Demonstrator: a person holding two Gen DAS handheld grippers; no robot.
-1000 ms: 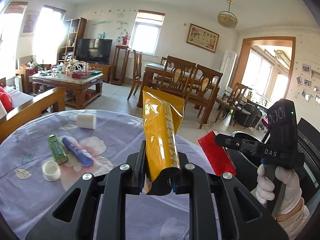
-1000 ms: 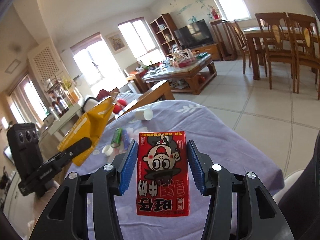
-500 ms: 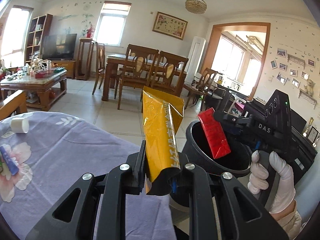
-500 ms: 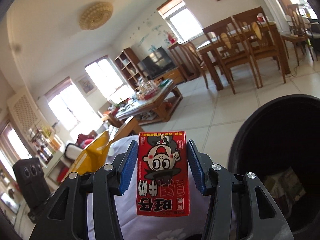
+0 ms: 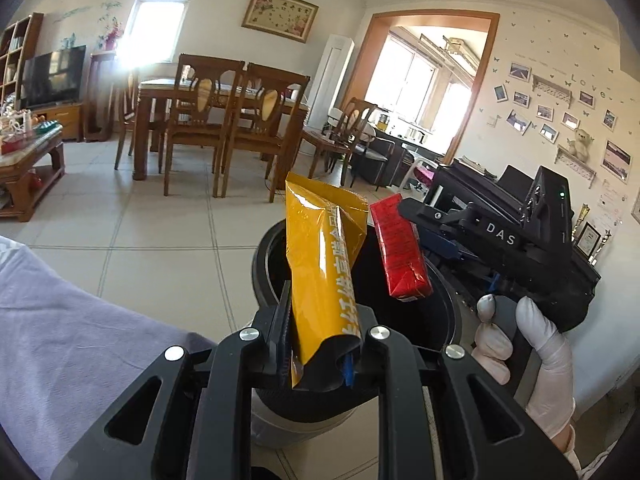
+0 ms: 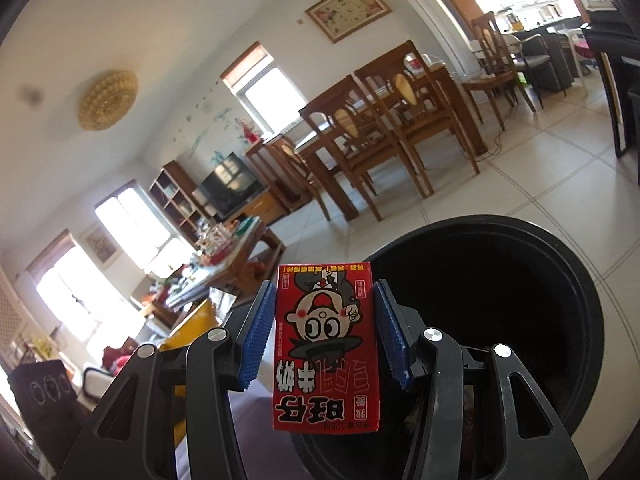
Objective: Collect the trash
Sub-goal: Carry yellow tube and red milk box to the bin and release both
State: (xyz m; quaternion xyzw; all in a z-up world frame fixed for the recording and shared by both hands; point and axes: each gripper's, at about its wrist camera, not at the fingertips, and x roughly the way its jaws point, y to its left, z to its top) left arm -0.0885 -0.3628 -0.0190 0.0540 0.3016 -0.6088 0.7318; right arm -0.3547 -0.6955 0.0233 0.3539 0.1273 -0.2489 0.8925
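My left gripper (image 5: 320,320) is shut on the lower end of a yellow snack wrapper (image 5: 326,264), which stands up over the black trash bin (image 5: 264,256). To its right a gloved hand (image 5: 536,344) holds my right gripper (image 5: 430,236), and that one is shut on a red milk carton (image 5: 400,246) above the bin's mouth. In the right wrist view the red milk carton (image 6: 326,344) with a cartoon face sits upside down between the blue pads (image 6: 254,340) of the right gripper (image 6: 326,336), with the black trash bin (image 6: 592,320) open just beyond and below. A corner of the yellow wrapper (image 6: 192,320) shows at the left.
The lilac tablecloth (image 5: 60,332) fills the lower left. Beyond the bin lie a tiled floor (image 5: 168,240), a dining table with wooden chairs (image 5: 224,120), a coffee table (image 5: 24,160) at the far left and a black piano (image 5: 500,188) at the right wall.
Both grippers have swung right, away from the table and over the black bin, each keeping its grip. The table's loose items have left the view; the bin's mouth now fills more of the right wrist view.
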